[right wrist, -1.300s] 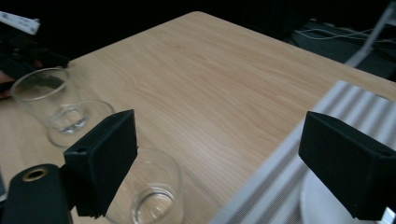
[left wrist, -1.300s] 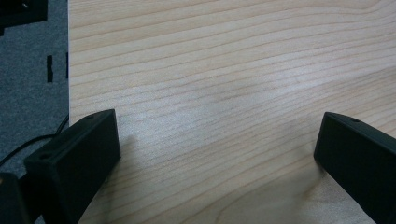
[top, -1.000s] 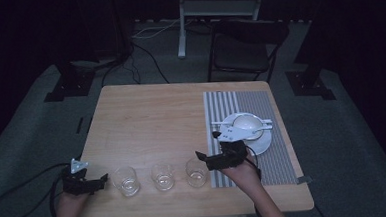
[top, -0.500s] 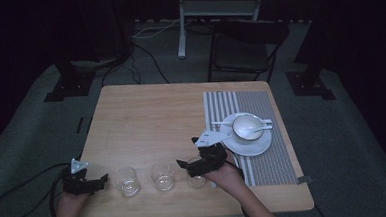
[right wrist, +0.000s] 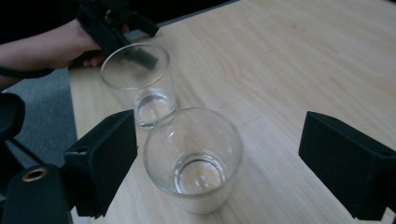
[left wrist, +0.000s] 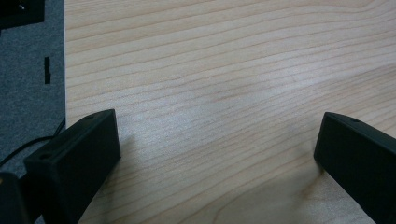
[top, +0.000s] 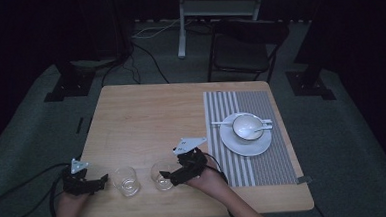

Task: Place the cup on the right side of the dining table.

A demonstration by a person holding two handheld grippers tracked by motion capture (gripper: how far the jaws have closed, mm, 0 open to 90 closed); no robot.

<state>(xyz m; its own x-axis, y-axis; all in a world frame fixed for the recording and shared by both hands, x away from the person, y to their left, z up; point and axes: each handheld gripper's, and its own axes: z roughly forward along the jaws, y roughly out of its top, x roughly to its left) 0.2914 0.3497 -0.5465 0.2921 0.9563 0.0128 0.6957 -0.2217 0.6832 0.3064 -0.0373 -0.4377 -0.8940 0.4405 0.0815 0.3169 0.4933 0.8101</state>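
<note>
Now the right gripper [right wrist: 219,163] brackets the nearer glass [right wrist: 194,158] with fingers spread — not touching; the left gripper [left wrist: 215,154], fingers spread, frames bare tabletop [left wrist: 224,70].

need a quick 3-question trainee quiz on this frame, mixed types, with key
1. True or false: the right gripper is clamped shut on the nearer clear drinking glass.
2. What lies between the jaws of the left gripper? A) bare light wooden table B) a second glass C) a spoon
3. What does the small white bowl sit on?

Key
1. False: the jaws stand open, one on each side of the glass.
2. A
3. A round white plate, which lies on the grey striped placemat.
</note>
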